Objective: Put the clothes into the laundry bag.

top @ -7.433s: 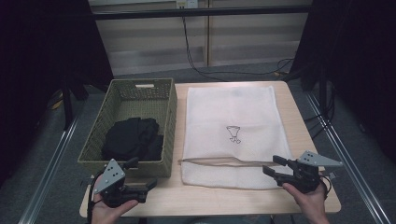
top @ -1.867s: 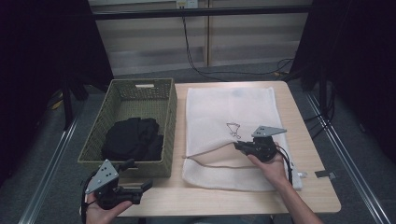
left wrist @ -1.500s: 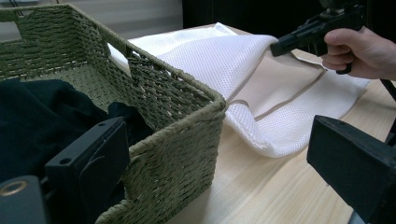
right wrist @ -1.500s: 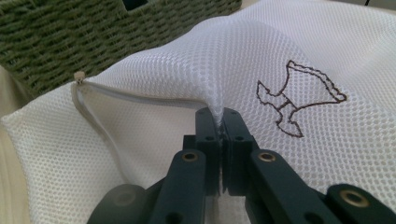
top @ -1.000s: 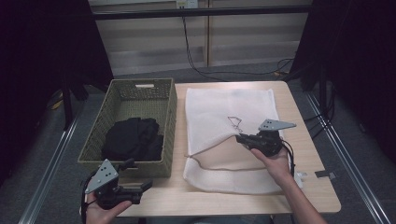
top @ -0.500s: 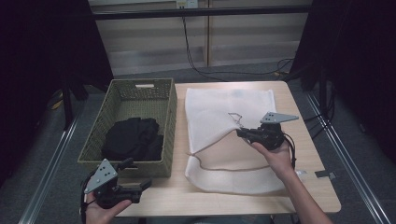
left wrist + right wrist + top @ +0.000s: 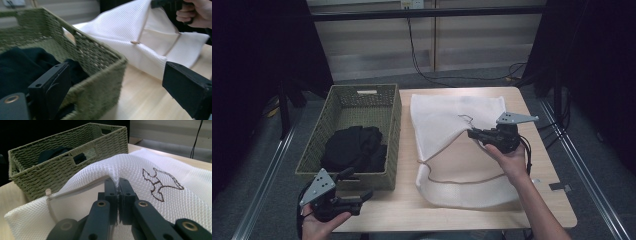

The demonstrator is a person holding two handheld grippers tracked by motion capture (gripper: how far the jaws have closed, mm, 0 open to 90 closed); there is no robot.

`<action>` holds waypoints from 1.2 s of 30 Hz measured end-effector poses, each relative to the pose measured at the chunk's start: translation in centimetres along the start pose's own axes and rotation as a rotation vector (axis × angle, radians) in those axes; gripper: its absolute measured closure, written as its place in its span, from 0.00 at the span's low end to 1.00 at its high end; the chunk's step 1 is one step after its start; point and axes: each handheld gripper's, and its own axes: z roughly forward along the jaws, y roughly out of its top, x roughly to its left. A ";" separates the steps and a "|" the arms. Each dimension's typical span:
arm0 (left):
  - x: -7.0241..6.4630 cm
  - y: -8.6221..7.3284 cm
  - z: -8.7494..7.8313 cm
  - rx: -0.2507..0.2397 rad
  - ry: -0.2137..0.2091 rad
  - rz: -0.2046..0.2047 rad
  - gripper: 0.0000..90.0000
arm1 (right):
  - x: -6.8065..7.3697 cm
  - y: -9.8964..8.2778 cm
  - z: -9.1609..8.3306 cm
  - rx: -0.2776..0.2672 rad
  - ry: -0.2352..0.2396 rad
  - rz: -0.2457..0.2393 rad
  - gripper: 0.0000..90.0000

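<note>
Left gripper (image 7: 362, 197): you hold it low at the near left corner of the table, just in front of the basket; its black jaws stand wide apart with nothing between them. It sits where it sat in the earlier frames.
Right gripper (image 7: 471, 133): your jaws are pressed together on a fold of the white mesh bag's upper layer, as the right gripper view (image 7: 117, 195) shows close up.
Change: seconds ago your right gripper was at the near right edge of the table, at the bag's open end. Now it is farther in, over the middle right of the bag, and higher, so the pinched layer has come up off the lower one into a tent.
White mesh bag (image 7: 447, 117): it lies on the right half of the table, beside the basket. Soft, open-weave netting, rectangular, with a dark stitched outline figure (image 7: 160, 183) on it.
Drawstring (image 7: 462, 180): a thin tan cord, running in a loose curve across the near part of the bag.
Table (image 7: 397, 210): light wood, smooth top.
Basket (image 7: 392, 120): rectangular, olive-green wicker, coarse weave, on the left half.
Dark clothes (image 7: 354, 147): a soft black heap in the basket's near half.
</note>
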 end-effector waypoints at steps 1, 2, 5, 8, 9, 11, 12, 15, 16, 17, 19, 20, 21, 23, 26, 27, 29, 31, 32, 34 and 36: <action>0.3 0.3 -0.1 -0.001 0.006 0.006 0.09 | 0.0 0.0 0.1 -0.004 0.000 0.002 0.97; 0.5 0.5 -0.2 -0.002 0.012 0.007 0.09 | 0.0 0.1 0.1 -0.007 0.006 0.003 0.97; 1.9 1.3 -0.7 -0.006 0.037 -0.065 0.09 | 0.0 0.2 0.3 -0.003 0.006 -0.004 0.97; 3.8 2.1 -1.4 0.029 0.074 -0.092 0.11 | -0.1 0.3 0.6 0.003 0.014 -0.007 0.97; 4.3 2.3 -1.5 0.045 0.078 -0.104 0.11 | -0.1 0.3 0.6 0.004 0.012 -0.003 0.97; 5.3 2.7 -1.5 0.065 0.062 -0.120 0.09 | -0.1 0.2 0.8 0.011 0.016 -0.005 0.97; 5.7 3.0 -1.5 0.069 0.058 -0.122 0.06 | -0.1 0.2 0.8 0.010 0.016 -0.004 0.97; 6.7 4.3 -0.8 0.070 0.045 -0.109 0.04 | -0.1 0.1 0.9 0.012 0.015 -0.002 0.97; 6.9 4.8 -0.5 0.080 0.035 -0.096 0.04 | -0.1 0.1 0.9 0.010 0.014 -0.004 0.97; 7.1 5.2 -0.2 0.088 0.026 -0.084 0.01 | -0.1 0.2 0.9 0.008 0.013 0.000 0.97; 7.5 6.0 0.6 0.108 0.008 -0.070 0.01 | -0.2 0.2 0.8 0.006 0.014 -0.002 0.97; 7.8 6.3 1.1 0.132 -0.007 -0.062 0.01 | -0.2 0.2 0.8 0.006 0.014 -0.002 0.97; 8.0 6.6 1.7 0.147 -0.014 -0.063 0.02 | -0.2 0.1 0.8 0.007 0.015 0.000 0.97; 8.6 6.9 2.6 0.181 -0.016 -0.051 0.03 | -0.2 0.1 0.8 0.006 0.017 0.002 0.97; 9.7 7.2 4.3 0.226 -0.036 -0.068 0.06 | -0.2 0.1 0.9 0.009 0.014 -0.001 0.97; 10.0 7.2 4.8 0.262 -0.037 -0.077 0.06 | -0.2 0.1 0.9 0.009 0.014 -0.001 0.97; 10.4 7.2 5.5 0.278 -0.034 -0.061 0.06 | -0.2 0.0 1.0 0.013 0.012 0.000 0.97; 10.9 7.4 6.3 0.300 -0.035 -0.059 0.06 | -0.3 -0.1 1.0 0.015 0.015 0.002 0.97; 11.0 7.4 6.6 0.300 -0.044 -0.047 0.06 | -0.3 -0.1 1.1 0.016 0.015 0.003 0.97; 11.3 7.6 7.1 0.293 -0.053 -0.038 0.06 | -0.3 -0.1 1.1 0.019 0.012 0.003 0.97; 11.6 7.8 7.5 0.288 -0.067 -0.009 0.07 | -0.3 -0.2 1.1 0.020 0.013 0.006 0.97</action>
